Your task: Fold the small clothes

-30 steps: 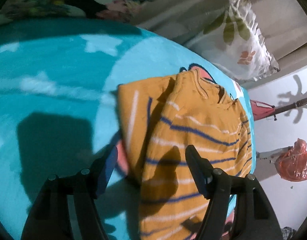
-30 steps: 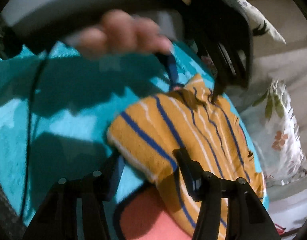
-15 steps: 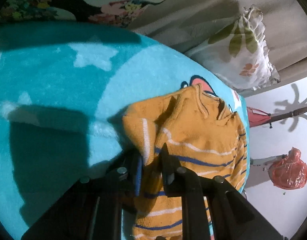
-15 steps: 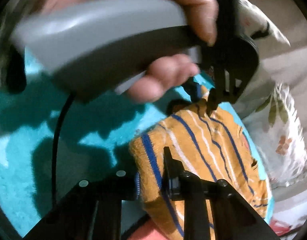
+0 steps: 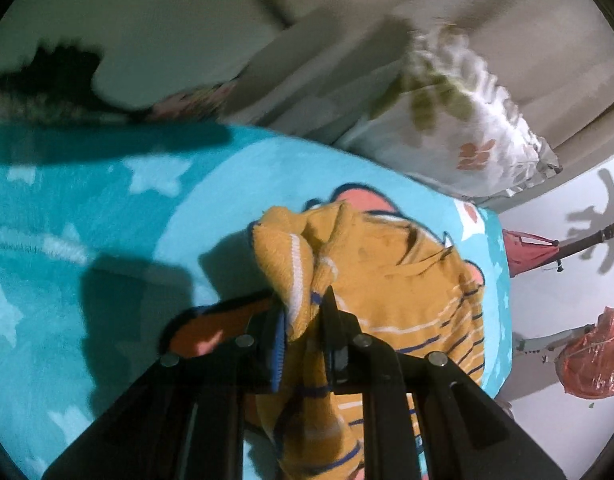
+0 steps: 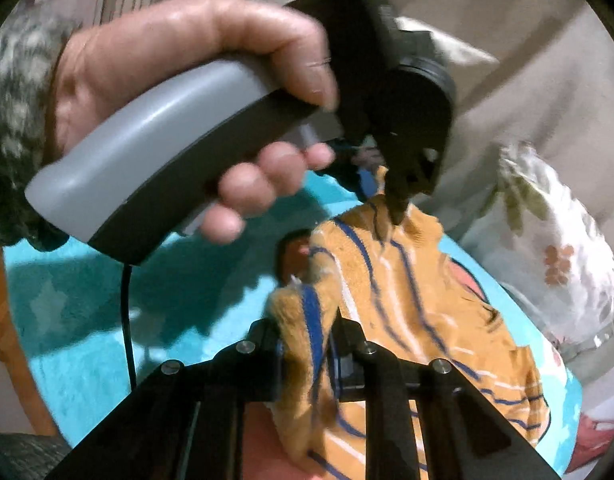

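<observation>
Both grippers have closed since a second ago. You're clamping the left gripper (image 5: 303, 312) and right gripper (image 6: 309, 344) on the orange sweater (image 5: 391, 276), bunching it between each pair of fingers above the teal blanket (image 5: 107, 208).

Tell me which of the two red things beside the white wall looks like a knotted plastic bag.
The lower one, the shiny, crinkled red plastic bag. The other red thing, higher up beside the blanket, is flat matte fabric fixed to a dark pole.

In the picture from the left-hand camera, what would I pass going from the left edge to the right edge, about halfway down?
Blue star blanket → yellow striped sweater, its edge pinched in the left tongs → red plastic bag by the white wall.
</observation>
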Demonstrator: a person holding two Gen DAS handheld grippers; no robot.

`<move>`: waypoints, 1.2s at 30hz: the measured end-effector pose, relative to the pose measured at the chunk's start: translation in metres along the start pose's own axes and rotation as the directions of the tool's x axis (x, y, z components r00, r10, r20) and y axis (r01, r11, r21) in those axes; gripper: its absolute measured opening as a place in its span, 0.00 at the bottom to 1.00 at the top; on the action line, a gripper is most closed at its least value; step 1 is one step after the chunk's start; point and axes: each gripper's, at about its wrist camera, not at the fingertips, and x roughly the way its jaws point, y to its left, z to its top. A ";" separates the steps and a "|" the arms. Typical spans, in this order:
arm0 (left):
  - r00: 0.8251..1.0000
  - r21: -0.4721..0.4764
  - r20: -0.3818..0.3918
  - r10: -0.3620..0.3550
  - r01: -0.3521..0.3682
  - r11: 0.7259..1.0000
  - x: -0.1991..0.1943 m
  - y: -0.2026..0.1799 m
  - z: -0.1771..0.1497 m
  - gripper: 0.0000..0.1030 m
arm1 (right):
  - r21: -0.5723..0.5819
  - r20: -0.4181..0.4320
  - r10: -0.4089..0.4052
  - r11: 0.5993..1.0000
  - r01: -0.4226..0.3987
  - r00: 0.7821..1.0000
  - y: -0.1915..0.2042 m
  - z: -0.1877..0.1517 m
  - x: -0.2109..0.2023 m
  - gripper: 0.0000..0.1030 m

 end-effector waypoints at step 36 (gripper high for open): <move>0.996 0.249 0.002 0.084 -0.082 0.965 0.094 -0.258 -0.057 0.60 | 0.707 -0.075 0.085 0.708 -0.007 0.994 -0.339 -0.236 -0.099 0.43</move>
